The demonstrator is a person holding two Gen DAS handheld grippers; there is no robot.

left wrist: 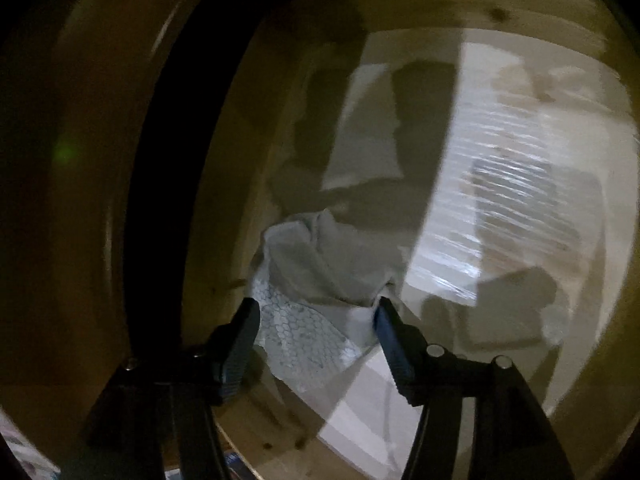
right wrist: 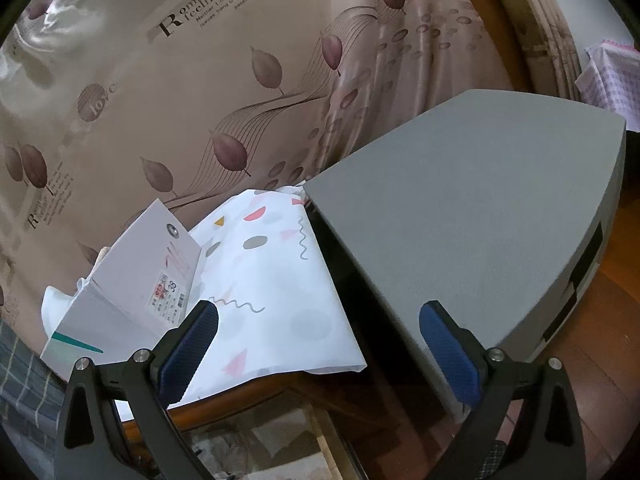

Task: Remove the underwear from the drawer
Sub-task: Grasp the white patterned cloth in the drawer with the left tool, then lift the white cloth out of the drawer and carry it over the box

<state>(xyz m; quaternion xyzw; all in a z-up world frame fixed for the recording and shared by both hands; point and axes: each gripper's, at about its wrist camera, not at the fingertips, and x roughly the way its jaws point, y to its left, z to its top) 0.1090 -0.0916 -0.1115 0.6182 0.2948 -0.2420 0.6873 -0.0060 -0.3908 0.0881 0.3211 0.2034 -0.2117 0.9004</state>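
Left wrist view: dim, blurred look down into a wooden drawer [left wrist: 224,184] with a pale lined bottom. The left hand-held gripper [left wrist: 316,312] stands partly open, blue-padded fingers spread either side of a crumpled pale grey underwear piece with a honeycomb-print panel [left wrist: 316,280]. The fabric lies in the drawer against its left wall, between the fingertips; the pads do not visibly press on it, though the right pad sits just beside a fold, so contact there is hard to tell. A clear crinkled plastic-wrapped package [left wrist: 516,208] lies further right in the drawer, well apart from the underwear. Right wrist view: the right hand-held gripper [right wrist: 320,316] is wide open with nothing between its blue pads. Ahead sits a flat grey cabinet top [right wrist: 472,208], a white cloth with pastel shapes and squiggles [right wrist: 276,280] draped over a brown wooden edge beside it, and a white cardboard box with a printed label [right wrist: 132,292] left of the cloth. A beige leaf-print curtain [right wrist: 208,92] hangs behind them. Underwear not visible in this view.
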